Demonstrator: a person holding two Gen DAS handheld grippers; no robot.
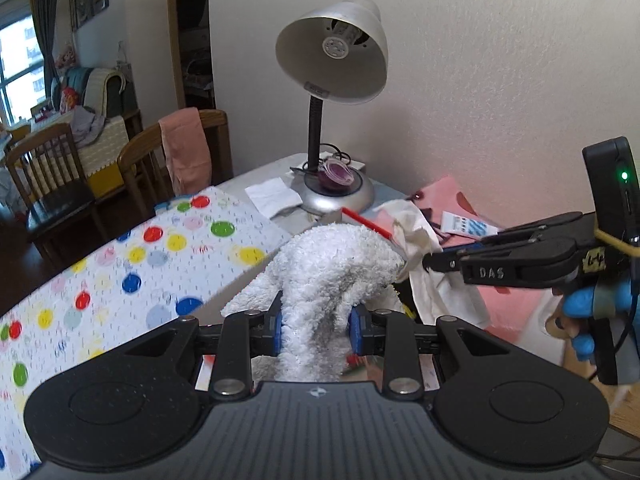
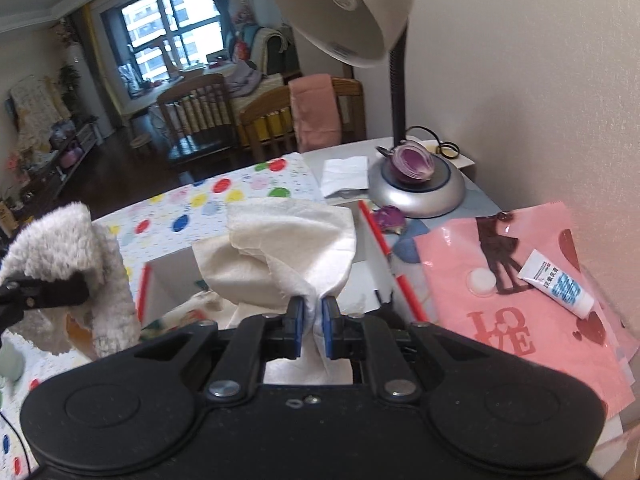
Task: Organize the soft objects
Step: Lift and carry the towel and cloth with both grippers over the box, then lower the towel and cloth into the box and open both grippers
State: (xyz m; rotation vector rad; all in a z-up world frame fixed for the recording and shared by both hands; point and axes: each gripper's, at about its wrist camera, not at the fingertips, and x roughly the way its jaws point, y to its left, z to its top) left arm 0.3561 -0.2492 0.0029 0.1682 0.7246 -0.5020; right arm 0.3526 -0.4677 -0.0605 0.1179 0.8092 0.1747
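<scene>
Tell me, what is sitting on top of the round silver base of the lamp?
A cut purple onion half rests on the round silver lamp base, cut face showing its rings. What lies beneath the onion is covered, so it cannot be seen.

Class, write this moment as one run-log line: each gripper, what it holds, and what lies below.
left gripper: shut on fluffy white towel | right gripper: shut on thin cream cloth | below: white red-edged box

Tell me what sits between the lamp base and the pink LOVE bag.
A small purple dried flower lies on the table between lamp base and pink LOVE bag, seen in the right wrist view.
</scene>
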